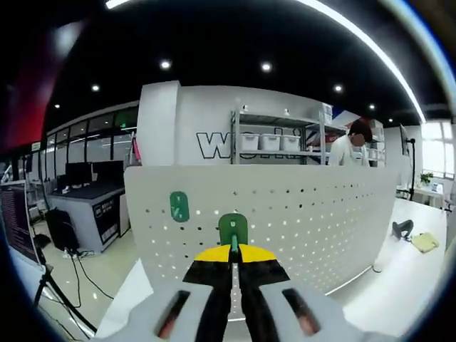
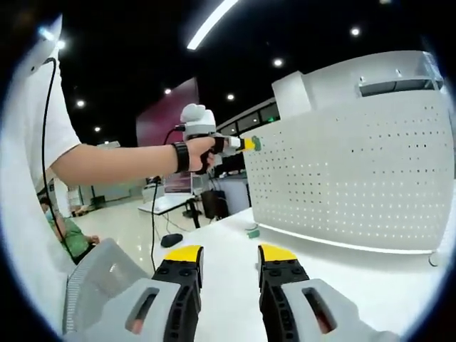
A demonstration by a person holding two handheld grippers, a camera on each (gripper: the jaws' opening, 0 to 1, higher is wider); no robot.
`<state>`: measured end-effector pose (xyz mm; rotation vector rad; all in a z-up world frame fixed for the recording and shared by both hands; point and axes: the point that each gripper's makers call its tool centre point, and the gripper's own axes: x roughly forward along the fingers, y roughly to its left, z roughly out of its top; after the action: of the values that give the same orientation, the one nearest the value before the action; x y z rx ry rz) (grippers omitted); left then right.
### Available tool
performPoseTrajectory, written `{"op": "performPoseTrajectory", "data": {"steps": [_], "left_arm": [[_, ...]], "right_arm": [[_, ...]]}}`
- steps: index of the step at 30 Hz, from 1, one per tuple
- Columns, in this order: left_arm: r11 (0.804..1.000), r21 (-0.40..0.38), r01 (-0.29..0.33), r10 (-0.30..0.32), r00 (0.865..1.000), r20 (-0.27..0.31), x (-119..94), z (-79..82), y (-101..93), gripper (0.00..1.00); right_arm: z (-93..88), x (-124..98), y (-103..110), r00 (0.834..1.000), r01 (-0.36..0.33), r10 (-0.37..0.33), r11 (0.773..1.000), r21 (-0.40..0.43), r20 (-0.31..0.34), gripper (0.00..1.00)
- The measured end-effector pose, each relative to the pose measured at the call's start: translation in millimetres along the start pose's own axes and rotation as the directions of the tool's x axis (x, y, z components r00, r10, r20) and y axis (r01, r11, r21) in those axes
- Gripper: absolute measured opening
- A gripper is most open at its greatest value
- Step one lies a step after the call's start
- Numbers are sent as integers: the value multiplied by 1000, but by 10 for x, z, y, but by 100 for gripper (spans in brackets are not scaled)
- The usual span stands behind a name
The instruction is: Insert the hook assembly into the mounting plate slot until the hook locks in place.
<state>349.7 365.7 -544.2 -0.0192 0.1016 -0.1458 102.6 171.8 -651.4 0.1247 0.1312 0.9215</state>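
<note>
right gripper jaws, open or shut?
Open. In the right gripper view the right gripper shows a clear gap between its yellow-tipped jaws, with only the white table visible between them and nothing held.

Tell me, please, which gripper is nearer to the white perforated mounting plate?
Left. The left gripper holds a green hook right at the white perforated mounting plate; the right gripper hangs open over the table, well back from it.
</note>
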Motion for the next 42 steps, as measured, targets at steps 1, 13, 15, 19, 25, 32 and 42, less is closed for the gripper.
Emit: {"op": "performPoseTrajectory", "data": {"steps": [1,13,15,19,25,32,42], "left_arm": [[1000,5,0,0,1000,4,13,4,4,2],[1000,-14,-11,11,1000,5,264,115,109,2],[1000,2,-18,18,1000,6,314,130,108,2],[1000,-7,-15,15,1000,-10,408,109,117,2],[1000,-19,-10,10,1000,-5,510,148,133,2],[1000,-2,-29,29,1000,-6,595,191,213,2],[999,16,-28,28,999,-27,723,170,241,2]], "right_arm": [[-1,3,1,1000,-1,1,1000,1,-2,31],[-14,11,-7,1000,12,-12,1000,6,1,31],[-57,13,-3,1000,7,-6,1000,18,-18,32],[-48,-7,-8,1000,9,-9,1000,25,-3,34],[-48,-21,-26,1000,18,-18,1000,22,-6,35],[-67,-55,-66,1000,19,-19,999,42,-14,35],[-71,-31,-84,999,23,-22,999,38,-28,35]]}}
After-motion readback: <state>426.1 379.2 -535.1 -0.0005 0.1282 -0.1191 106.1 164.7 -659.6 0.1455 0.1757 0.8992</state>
